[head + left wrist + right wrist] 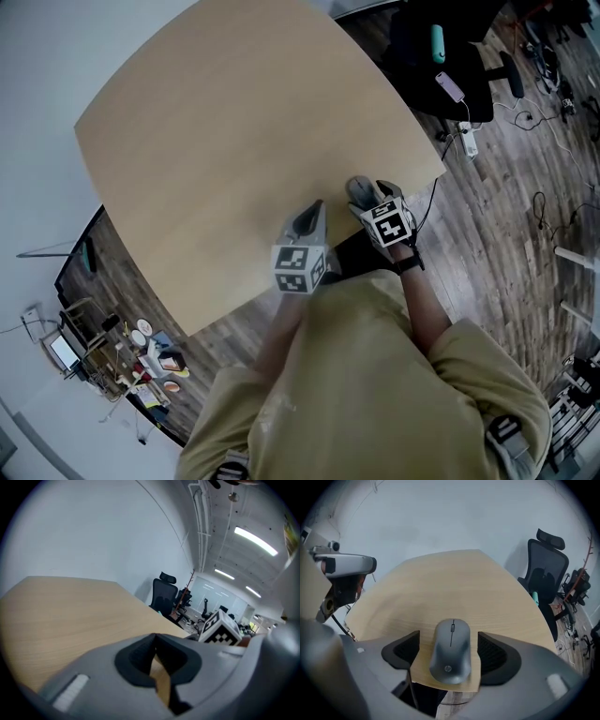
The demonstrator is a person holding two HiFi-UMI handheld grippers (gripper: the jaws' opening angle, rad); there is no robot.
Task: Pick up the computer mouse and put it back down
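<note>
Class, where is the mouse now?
In the right gripper view, the mouse lies at the table edge, between the open jaws of the right gripper.

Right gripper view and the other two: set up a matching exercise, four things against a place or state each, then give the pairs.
1 computer mouse
2 left gripper
3 right gripper
4 office chair

A jaws together, nothing between them
B on the floor past the table
C lying flat near the table's edge
D jaws apart either side of the computer mouse, not touching it

Pairs: 1-C, 2-A, 3-D, 4-B
</note>
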